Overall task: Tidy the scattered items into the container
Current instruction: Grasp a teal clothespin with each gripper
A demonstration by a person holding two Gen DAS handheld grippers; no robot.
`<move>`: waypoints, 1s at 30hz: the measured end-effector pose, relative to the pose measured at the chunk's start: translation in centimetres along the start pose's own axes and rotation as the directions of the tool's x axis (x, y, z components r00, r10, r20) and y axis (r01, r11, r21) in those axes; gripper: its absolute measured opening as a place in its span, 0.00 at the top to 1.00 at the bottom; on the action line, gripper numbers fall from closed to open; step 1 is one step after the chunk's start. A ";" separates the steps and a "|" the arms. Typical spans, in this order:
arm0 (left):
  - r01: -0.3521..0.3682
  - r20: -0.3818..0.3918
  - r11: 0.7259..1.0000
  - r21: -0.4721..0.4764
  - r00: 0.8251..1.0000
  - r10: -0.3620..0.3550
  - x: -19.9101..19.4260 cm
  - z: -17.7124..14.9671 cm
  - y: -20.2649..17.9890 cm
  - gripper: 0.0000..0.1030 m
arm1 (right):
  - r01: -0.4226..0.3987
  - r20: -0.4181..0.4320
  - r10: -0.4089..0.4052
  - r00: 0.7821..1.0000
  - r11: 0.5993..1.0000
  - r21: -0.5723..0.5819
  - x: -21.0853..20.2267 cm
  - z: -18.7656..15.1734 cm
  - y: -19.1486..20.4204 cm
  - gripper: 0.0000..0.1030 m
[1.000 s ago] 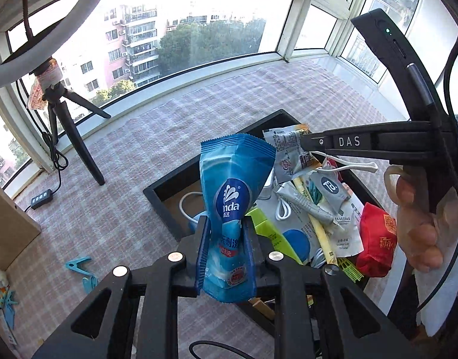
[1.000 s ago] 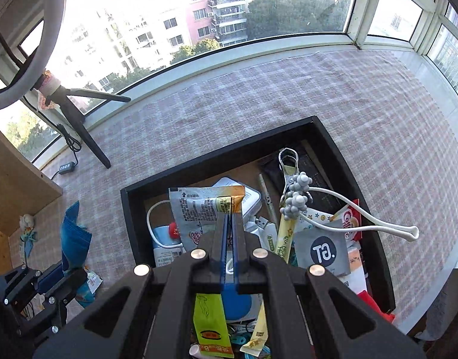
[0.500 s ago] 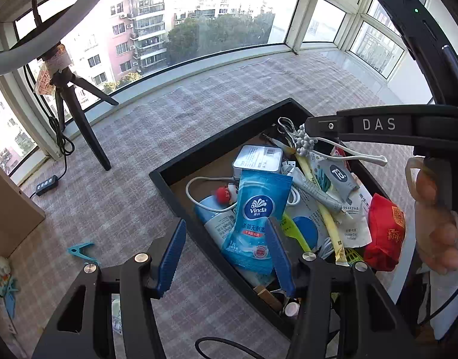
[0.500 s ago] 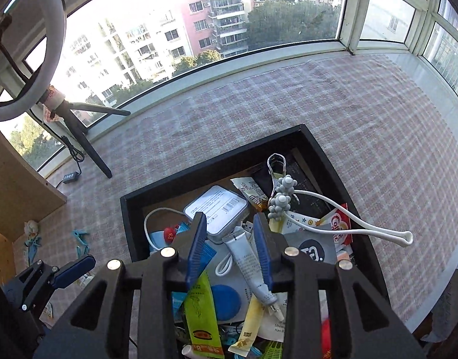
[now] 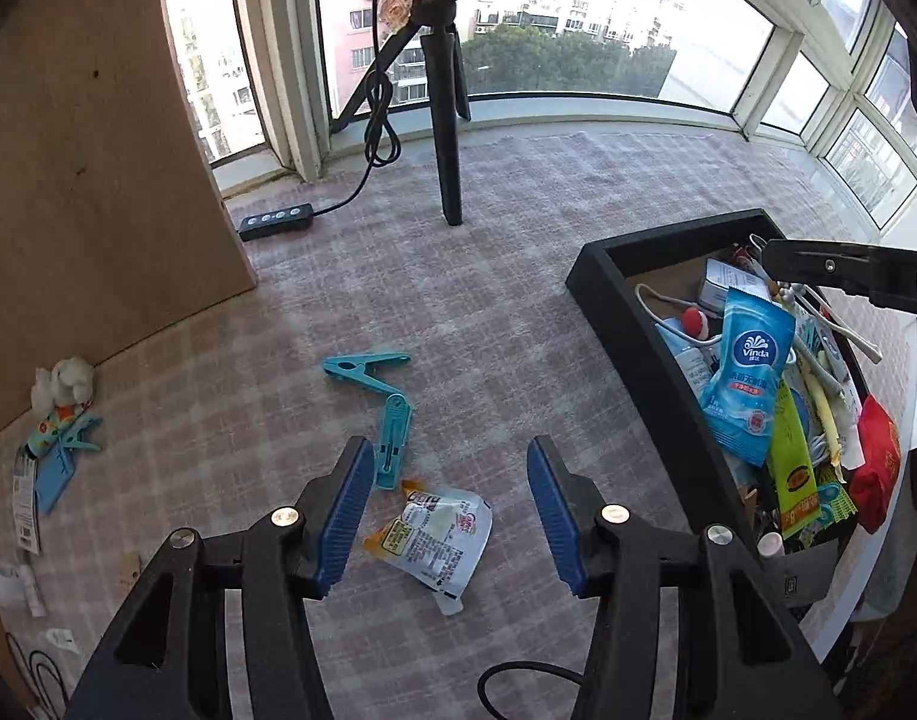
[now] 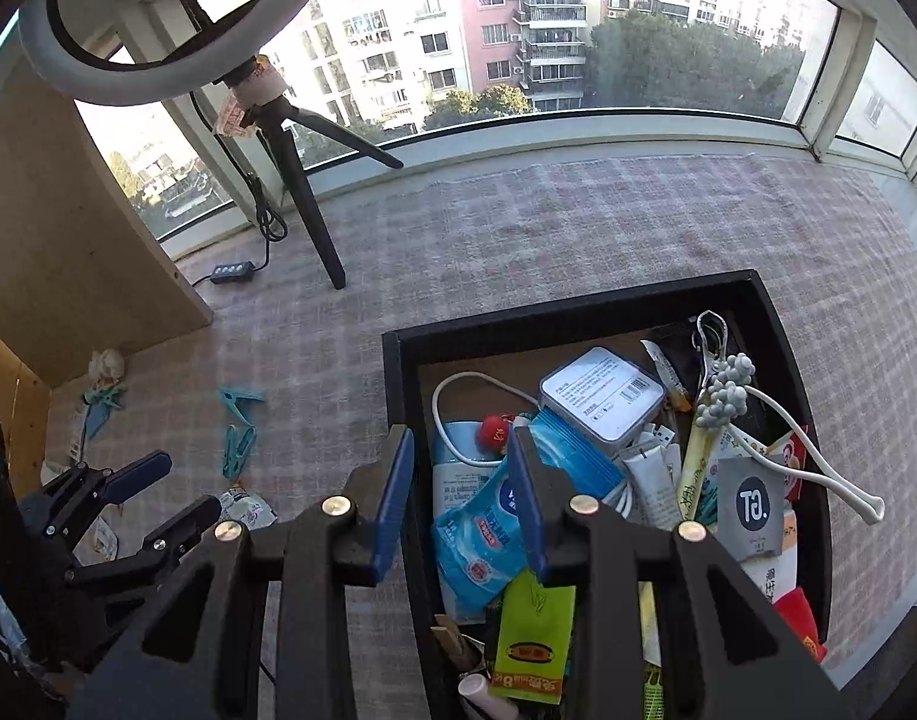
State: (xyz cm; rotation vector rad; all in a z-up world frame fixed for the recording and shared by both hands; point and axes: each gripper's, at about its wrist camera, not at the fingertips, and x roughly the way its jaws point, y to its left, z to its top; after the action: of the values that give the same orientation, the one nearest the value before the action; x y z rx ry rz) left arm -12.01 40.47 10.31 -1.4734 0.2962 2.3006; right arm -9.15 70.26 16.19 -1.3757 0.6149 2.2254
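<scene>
The black box holds several small items, with the blue Vinda wipes packet lying on top. My left gripper hovers over the checked mat left of the box. Its jaws are closing with nothing pressed between them. A white sachet lies on the mat below the gap. Two teal clothes pegs lie just beyond it. My right gripper stands open and empty over the box's left rim.
A tripod and a black power strip stand on the mat near the window. A wooden board walls off the left side. A fluffy toy clip and a blue tag lie at its foot.
The left gripper let the blue packet drop into the box and swung left over the mat. The right gripper opened, released its sachet into the box and shifted left.
</scene>
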 end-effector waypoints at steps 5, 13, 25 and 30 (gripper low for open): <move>0.002 -0.028 0.998 -0.060 1.000 -0.004 2.1 -1.1 3.1 0.53 | -0.099 -0.064 0.091 0.994 0.985 -0.139 3.1 0.8 5.5 0.69; 0.039 -0.036 0.997 -0.074 0.999 -0.041 4.5 -1.0 3.9 0.53 | -0.170 -0.171 0.123 0.978 0.941 -0.294 9.1 2.4 13.2 0.69; 0.093 -0.044 0.982 -0.167 0.994 -0.102 7.8 -1.3 5.0 0.53 | -0.241 -0.279 0.144 0.949 0.904 -0.352 17.1 3.2 16.7 0.69; 0.093 -0.028 0.979 -0.184 0.995 -0.100 8.2 -1.2 5.1 0.56 | -0.292 -0.309 0.179 0.934 0.881 -0.373 18.1 2.5 17.3 0.69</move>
State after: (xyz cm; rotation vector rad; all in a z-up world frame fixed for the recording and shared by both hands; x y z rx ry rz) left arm -16.26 37.12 2.25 -1.5817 0.0230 2.2748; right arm -28.32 60.48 3.18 -1.9297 0.4293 2.4878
